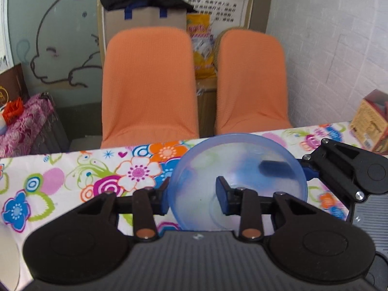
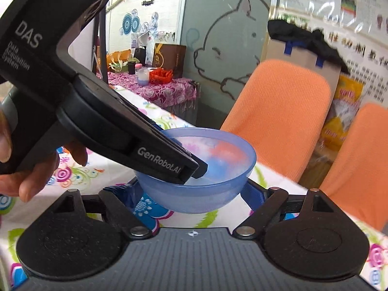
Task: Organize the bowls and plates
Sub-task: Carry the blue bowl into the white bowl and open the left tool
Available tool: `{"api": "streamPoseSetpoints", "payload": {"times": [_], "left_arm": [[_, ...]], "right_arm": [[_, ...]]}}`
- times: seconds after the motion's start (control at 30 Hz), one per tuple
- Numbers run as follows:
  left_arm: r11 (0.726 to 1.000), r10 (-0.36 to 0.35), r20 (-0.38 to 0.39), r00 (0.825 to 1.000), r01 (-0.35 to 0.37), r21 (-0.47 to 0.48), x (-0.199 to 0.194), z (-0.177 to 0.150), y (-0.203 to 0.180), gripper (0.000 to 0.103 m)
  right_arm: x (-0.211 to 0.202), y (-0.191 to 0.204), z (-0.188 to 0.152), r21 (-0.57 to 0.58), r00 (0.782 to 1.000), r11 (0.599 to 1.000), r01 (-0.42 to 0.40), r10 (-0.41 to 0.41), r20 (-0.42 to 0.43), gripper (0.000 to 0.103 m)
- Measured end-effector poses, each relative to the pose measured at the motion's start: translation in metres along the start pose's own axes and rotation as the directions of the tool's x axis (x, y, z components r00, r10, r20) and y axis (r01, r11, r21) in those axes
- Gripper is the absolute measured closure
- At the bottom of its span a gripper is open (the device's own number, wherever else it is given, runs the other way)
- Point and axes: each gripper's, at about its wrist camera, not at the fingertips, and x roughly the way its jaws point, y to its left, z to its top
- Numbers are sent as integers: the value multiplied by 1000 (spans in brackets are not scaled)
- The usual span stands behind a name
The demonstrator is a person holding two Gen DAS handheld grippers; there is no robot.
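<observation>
L gripper [image 1: 192, 197] pinches near rim of translucent blue plastic bowl [image 1: 238, 181]; R gripper [image 2: 191, 194] spread, straddling bowl's base from opposite side.

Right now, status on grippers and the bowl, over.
Left gripper shut on rim of blue bowl. Right gripper open, straddling bowl. Nothing seen blocking.

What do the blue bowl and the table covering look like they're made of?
Blue bowl: probably thin plastic with a frosted, slightly glossy finish; it is translucent, and the flower pattern and a gripper finger show through its wall. Table covering: a printed sheet with bright flowers that lies smooth and flat, possibly wipeable vinyl or oilcloth, though printed fabric cannot be ruled out.
</observation>
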Motion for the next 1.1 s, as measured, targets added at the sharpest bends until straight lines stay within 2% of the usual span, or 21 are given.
{"api": "streamPoseSetpoints", "payload": {"times": [0.13, 0.27, 0.43, 0.53, 0.67, 0.8, 0.87, 0.97, 1.03, 1.1], "left_arm": [[998, -52, 8, 999, 52, 21, -54, -14, -40, 68], [990, -121, -20, 992, 122, 64, -95, -49, -98, 68], [967, -202, -77, 976, 211, 140, -119, -114, -171, 69], [959, -209, -101, 973, 224, 176, -127, -145, -197, 69], [955, -192, -123, 974, 214, 203, -129, -170, -206, 68], [961, -178, -115, 977, 198, 192, -129, -177, -199, 63], [963, -170, -102, 980, 187, 193, -131, -179, -198, 48], [968, -166, -96, 981, 181, 175, -130, -179, -192, 47], [970, -190, -102, 976, 203, 135, -128, -177, -186, 47], [972, -203, -99, 974, 212, 97, -129, -175, -180, 47]], "right_arm": [[-59, 11, 6, -10, 999, 999, 32, -31, 27, 30], [-131, 32, -8, -33, 998, 997, 66, -65, 8, 30], [-206, 62, -53, 4, 988, 992, 122, -122, -92, 30], [-234, 77, -88, 45, 978, 986, 164, -156, -140, 30], [-250, 92, -120, 125, 976, 976, 178, -160, -145, 30], [-246, 101, -139, 160, 981, 971, 175, -159, -107, 30], [-248, 108, -149, 152, 979, 968, 197, -186, -87, 30], [-249, 114, -156, 129, 968, 960, 249, -240, -78, 29], [-252, 117, -163, 116, 960, 955, 271, -259, -109, 29], [-255, 120, -166, 121, 959, 953, 279, -269, -94, 29]]}}
